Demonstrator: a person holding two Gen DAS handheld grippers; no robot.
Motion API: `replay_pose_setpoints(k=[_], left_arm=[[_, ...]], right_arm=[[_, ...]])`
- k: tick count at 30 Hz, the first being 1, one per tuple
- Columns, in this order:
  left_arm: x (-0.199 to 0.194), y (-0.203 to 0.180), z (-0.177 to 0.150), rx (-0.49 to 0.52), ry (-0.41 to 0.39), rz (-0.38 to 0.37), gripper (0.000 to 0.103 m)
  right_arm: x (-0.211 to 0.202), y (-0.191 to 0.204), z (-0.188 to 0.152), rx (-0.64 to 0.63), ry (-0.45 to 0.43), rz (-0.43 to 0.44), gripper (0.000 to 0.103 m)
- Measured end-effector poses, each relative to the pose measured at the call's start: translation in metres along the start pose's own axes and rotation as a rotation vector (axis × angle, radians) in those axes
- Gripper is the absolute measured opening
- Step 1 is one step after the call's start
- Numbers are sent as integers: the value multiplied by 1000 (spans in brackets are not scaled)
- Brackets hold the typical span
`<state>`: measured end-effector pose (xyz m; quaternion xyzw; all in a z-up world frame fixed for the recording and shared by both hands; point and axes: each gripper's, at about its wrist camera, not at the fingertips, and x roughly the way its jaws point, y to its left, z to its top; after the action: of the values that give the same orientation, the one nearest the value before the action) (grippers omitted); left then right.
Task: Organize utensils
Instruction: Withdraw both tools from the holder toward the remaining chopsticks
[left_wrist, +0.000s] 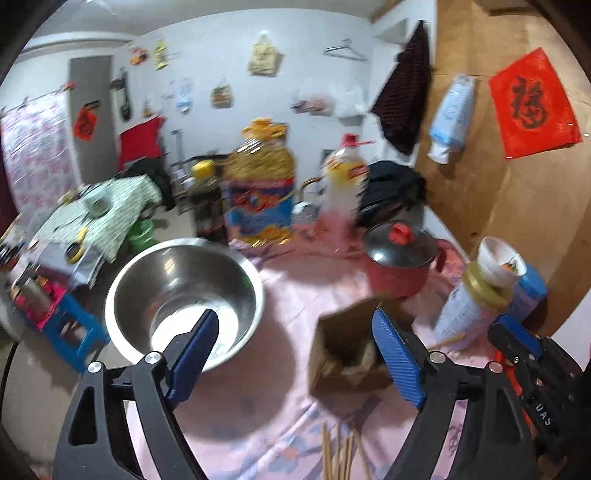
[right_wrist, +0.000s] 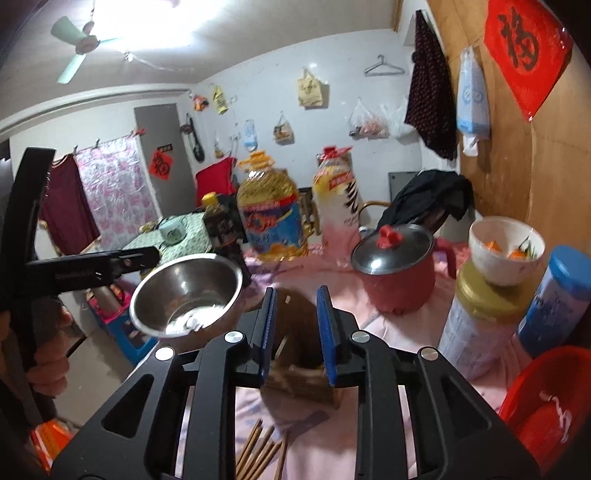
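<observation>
My left gripper (left_wrist: 295, 354) gapes wide and my right gripper (right_wrist: 295, 332) stands part-open, both empty; the chopsticks (right_wrist: 258, 452) at bottom centre look light, stiff and slippery, best pinched mid-length.

Two wrist-mounted fisheye cameras look down and across a pink-covered table toward a white back wall hung with bags.

The left wrist view sits close above the pink cloth (left_wrist: 280, 295), angled downward between its own blue-padded fingers, with the steel bowl (left_wrist: 184, 295) near on its left. The right wrist view stands just to the right, tilted less steeply and taking in the ceiling fan (right_wrist: 83, 44). Both share the bowl, the cardboard box (left_wrist: 351, 350), the chopsticks (left_wrist: 340, 458), the red pot (left_wrist: 400, 262) and the oil bottles (left_wrist: 262, 184).
</observation>
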<state>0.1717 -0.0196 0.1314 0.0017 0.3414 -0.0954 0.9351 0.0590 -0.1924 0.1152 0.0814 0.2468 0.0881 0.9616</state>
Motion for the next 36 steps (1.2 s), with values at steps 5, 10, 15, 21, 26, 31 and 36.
replay_pose_setpoints(k=[5,10,15,21,26,31,36], left_arm=[[-18,24,-56,-60,77,145,89],[-31,51,-110,-123,178,208,89],[-41,75,-143,-154,213,191,89],[-56,97,-167,-119,204,176,91],[-58,123,-198,-37,238,184,93],[-43,130,-224,13,313,88,93],[-17,102,-250,109,378,-52,93]], right_arm=[[3,9,-33,-22,40,69,34],[2,26,-64,-21,129,113,34],[-17,37,-84,-19,137,61,45],[-28,52,-121,56,216,-23,51],[-45,60,-156,176,267,-107,55],[-75,61,-177,289,272,-183,56],[-111,73,-202,269,283,-303,59]])
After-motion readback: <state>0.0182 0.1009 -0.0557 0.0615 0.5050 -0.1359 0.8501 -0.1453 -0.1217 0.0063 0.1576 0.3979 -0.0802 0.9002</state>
